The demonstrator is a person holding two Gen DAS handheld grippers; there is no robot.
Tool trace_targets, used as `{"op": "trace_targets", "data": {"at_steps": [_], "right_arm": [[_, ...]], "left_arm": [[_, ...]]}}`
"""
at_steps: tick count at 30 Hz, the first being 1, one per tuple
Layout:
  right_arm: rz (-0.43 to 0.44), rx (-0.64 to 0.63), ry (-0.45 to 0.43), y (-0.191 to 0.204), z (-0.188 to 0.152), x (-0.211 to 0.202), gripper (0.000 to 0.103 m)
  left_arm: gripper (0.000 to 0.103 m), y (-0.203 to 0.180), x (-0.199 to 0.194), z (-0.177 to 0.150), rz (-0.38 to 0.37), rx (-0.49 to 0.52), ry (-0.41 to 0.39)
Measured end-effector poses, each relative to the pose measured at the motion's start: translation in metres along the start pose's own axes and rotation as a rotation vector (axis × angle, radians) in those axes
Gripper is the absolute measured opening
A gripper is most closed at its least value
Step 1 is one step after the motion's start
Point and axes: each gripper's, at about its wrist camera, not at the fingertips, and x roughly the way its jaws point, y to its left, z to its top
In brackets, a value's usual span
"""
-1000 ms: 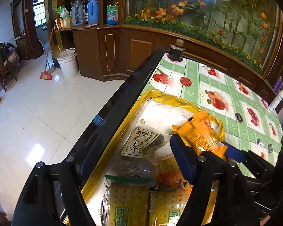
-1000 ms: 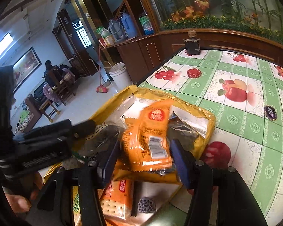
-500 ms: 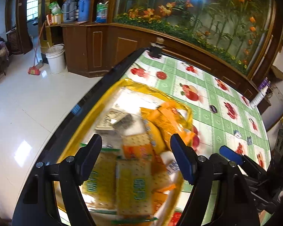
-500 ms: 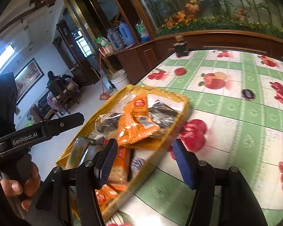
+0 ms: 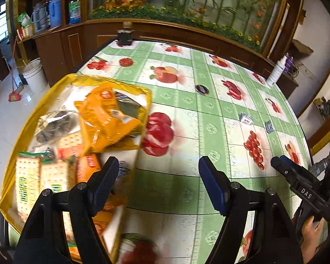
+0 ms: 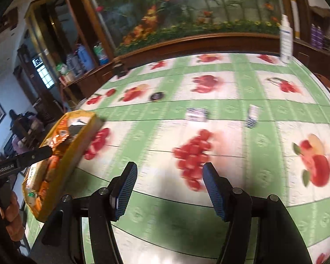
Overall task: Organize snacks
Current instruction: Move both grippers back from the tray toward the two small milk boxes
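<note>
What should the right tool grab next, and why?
Probably the nearest small blue-and-white packet lying loose on the tablecloth. The right tool is open and empty, facing that way, and the yellow tray already holds the other snacks.

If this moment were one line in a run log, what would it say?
left hand-held gripper: open, empty | right hand-held gripper: open, empty | yellow snack tray: full | small packets loose on tablecloth
</note>
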Motion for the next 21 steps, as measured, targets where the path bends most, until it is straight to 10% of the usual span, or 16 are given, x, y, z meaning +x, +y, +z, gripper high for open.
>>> {"op": "trace_targets", "data": {"at_steps": [21], "right_arm": [[-0.086, 0.109, 0.001, -0.069, 0.028, 0.024, 0.055]], "left_arm": [[0.075, -0.060, 0.029, -0.003, -0.012, 0.094, 0.070]]}}
